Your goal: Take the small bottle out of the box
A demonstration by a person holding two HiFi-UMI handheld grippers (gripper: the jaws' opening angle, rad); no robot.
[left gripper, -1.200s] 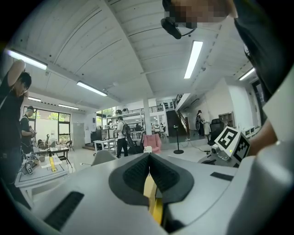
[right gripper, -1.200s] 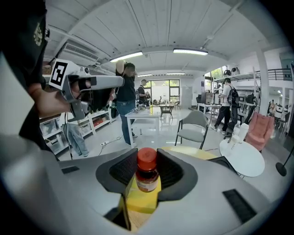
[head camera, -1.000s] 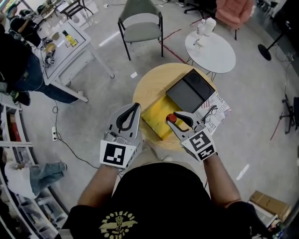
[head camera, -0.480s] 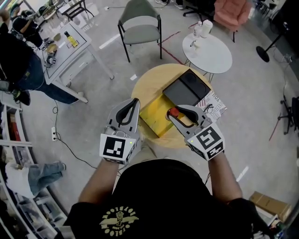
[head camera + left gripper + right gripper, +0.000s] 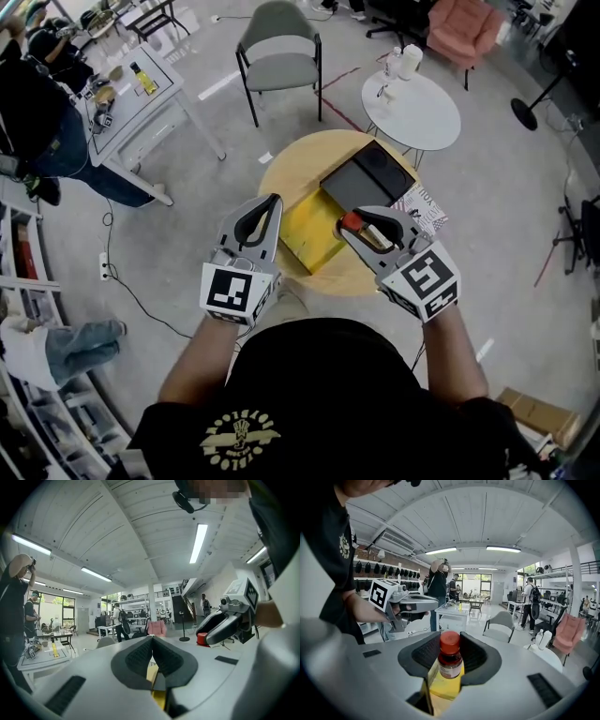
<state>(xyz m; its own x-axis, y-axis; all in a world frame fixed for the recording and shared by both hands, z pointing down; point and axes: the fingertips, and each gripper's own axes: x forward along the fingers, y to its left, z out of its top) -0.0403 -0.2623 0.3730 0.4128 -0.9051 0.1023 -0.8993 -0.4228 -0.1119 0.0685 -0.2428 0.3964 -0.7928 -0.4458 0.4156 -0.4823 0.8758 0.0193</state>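
You are gripping the small bottle (image 5: pixel 449 662) in your right hand-held gripper (image 5: pixel 358 229), whose jaws are clenched on the bottle's body while the red cap (image 5: pixel 450 641) is poking out at the jaw tips. The bottle's long axis is running along the jaws, cap leading, so in the head view it is pointing forward and to your left, toward the middle of the round tabletop (image 5: pixel 291 173). It is hanging over the near right edge of the yellow box (image 5: pixel 314 239). In the left gripper view the cap is showing against the open room, so the bottle appears to be raised clear of the box rather than resting in it, though I cannot tell how far its base is standing above the rim. Your left hand-held gripper (image 5: pixel 152 641) is hovering just left of the box, jaws pressed together on nothing. A dark flat case (image 5: pixel 367 180) is lying just beyond the box and a printed sheet (image 5: pixel 424 202) is lying to its right. Since the box is sitting directly under and ahead of the bottle, the coming move probably calls for carrying it sideways to your right, off the box.
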